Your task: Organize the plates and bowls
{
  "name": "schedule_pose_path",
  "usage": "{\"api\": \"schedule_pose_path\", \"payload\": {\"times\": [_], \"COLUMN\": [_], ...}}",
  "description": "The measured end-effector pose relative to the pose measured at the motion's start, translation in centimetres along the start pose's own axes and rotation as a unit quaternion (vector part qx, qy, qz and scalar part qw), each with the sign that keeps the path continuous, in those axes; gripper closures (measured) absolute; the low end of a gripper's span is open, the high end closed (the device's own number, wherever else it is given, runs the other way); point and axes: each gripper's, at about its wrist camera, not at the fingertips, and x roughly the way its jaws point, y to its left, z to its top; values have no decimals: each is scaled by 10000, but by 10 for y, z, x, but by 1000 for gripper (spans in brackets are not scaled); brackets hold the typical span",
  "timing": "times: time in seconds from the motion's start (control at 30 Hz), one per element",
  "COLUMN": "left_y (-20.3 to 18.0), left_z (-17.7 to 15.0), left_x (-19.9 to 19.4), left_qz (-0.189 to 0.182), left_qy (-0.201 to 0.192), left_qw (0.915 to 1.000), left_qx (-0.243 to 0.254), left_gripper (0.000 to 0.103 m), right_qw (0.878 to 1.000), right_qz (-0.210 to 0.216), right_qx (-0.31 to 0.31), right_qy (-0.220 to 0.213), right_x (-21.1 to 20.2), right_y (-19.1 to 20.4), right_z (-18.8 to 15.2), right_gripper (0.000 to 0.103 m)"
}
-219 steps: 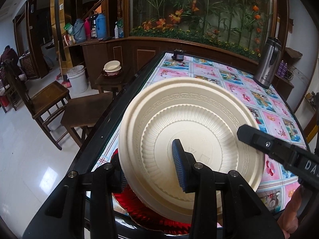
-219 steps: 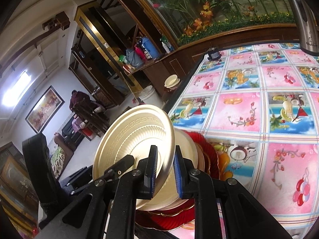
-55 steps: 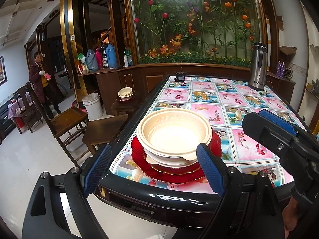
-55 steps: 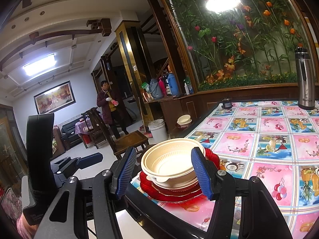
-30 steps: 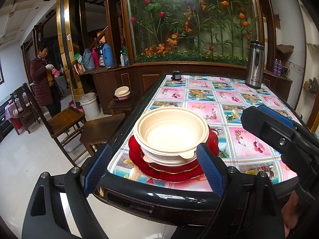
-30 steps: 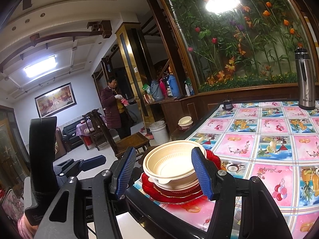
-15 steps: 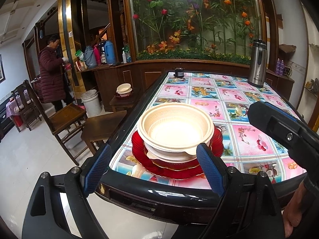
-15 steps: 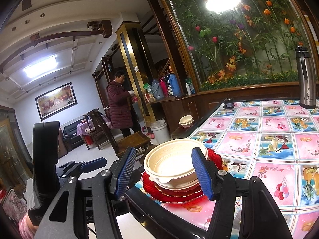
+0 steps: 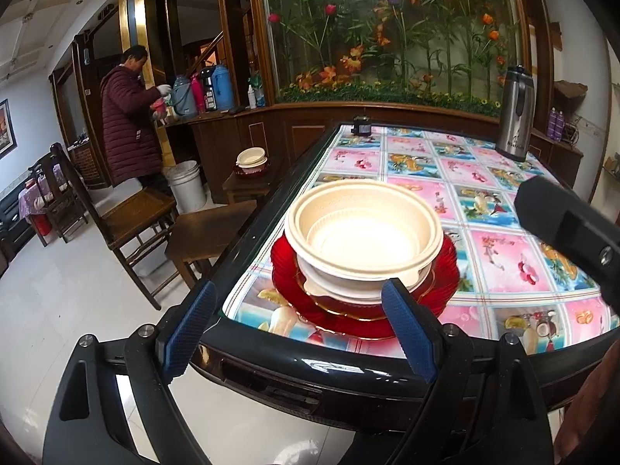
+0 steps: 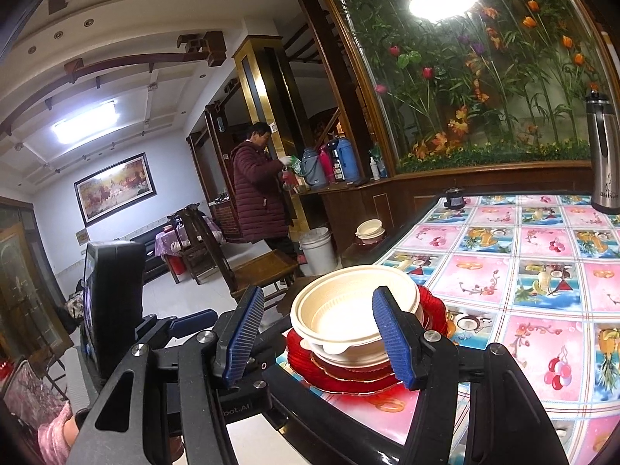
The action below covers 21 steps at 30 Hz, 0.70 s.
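A cream bowl sits on top of a stack of cream bowls and red plates at the near corner of the table. The same cream bowl and red plates show in the right wrist view. My left gripper is open and empty, held back off the table's near edge, in front of the stack. My right gripper is open and empty, also short of the stack. Part of the right gripper shows at the right of the left wrist view.
A steel thermos jug stands at the table's far right. A small dark object sits at the far edge. Wooden chairs and a stool with bowls stand left of the table. A person in a maroon coat stands by the counter.
Both grippers, earlier shut on a cream plate over the stack, are now open and drawn back. The stack now has a cream bowl on top. The person has walked to the counter.
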Motion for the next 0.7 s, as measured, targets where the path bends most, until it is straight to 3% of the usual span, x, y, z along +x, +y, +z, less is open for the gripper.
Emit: {"api": "schedule_pose_path", "payload": {"times": [0.7], "left_y": [11], "left_z": [-7], "left_x": [20], "left_qz": [62], "left_qy": [243], "left_qw": [9997], "left_qx": [-82], "left_gripper": [15], "right_qw": [9996], "right_qz": [76], "right_qx": [-2], "right_qy": [260], "right_x": [22], "right_y": [-2], "right_z": [-10], "right_gripper": [43]}}
